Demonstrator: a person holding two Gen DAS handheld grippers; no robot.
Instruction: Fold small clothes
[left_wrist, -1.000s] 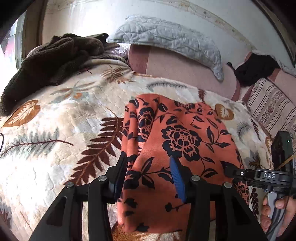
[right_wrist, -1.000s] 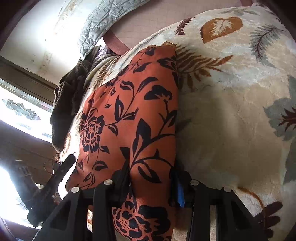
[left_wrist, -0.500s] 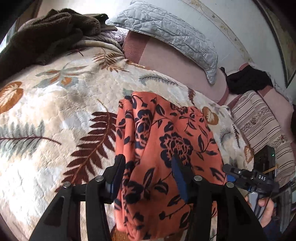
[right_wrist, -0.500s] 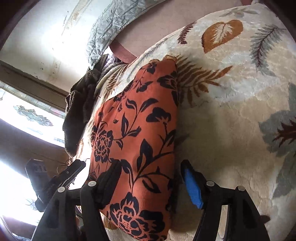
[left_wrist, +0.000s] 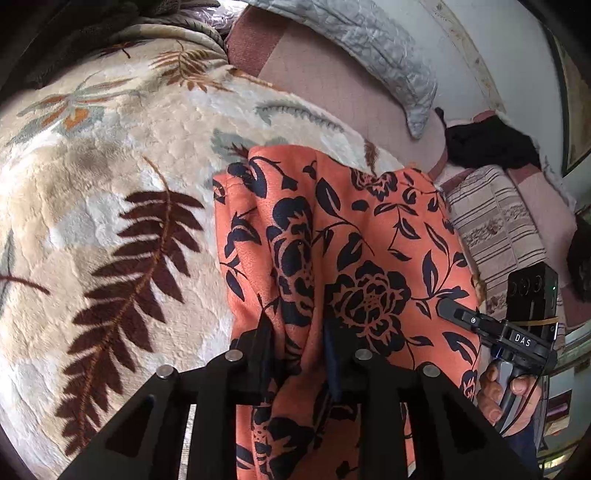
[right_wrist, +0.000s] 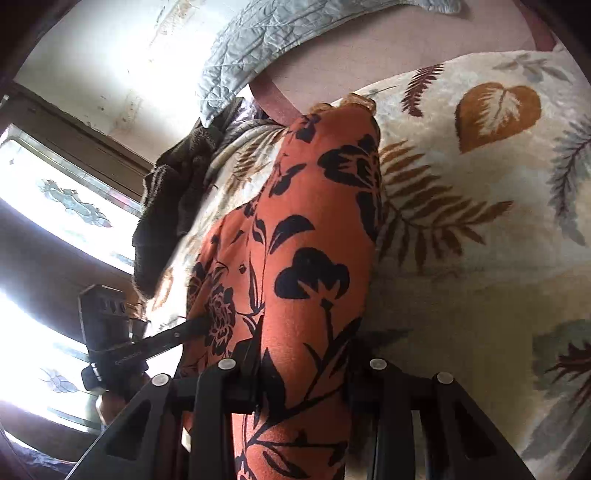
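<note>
1. While the orange flowered cloth (left_wrist: 354, 236) lies on the leaf-patterned blanket (left_wrist: 110, 192), its near edge is raised and bunched between the two fingers of the left tool (left_wrist: 297, 354), which are drawn narrow and clamp a fold of the fabric.
2. From the right wrist camera, the same cloth (right_wrist: 314, 236) runs as a long ridge away from the lens, and its near end passes between the fingers of the right tool (right_wrist: 303, 373), which pinch it closely on both sides.
3. To the right of the cloth in the left wrist view, the right tool (left_wrist: 491, 328) appears from the side, its black tip touching the fabric's edge, with a hand (left_wrist: 506, 395) wrapped around the grip below it.
4. To the left of the cloth in the right wrist view, the left tool (right_wrist: 166, 339) reaches in with its tip at the fabric's edge.
5. Beyond the cloth's far end, a grey quilted pillow (left_wrist: 369, 44) leans against the wall, with a pink sheet (left_wrist: 325, 81) showing beneath it.
6. Farther right of the cloth, a striped cushion (left_wrist: 495, 218) sits near a black garment (left_wrist: 487, 144).
7. Left of the cloth in the right wrist view, a dark knitted garment (right_wrist: 173, 199) is heaped by a bright window (right_wrist: 55, 206).
</note>
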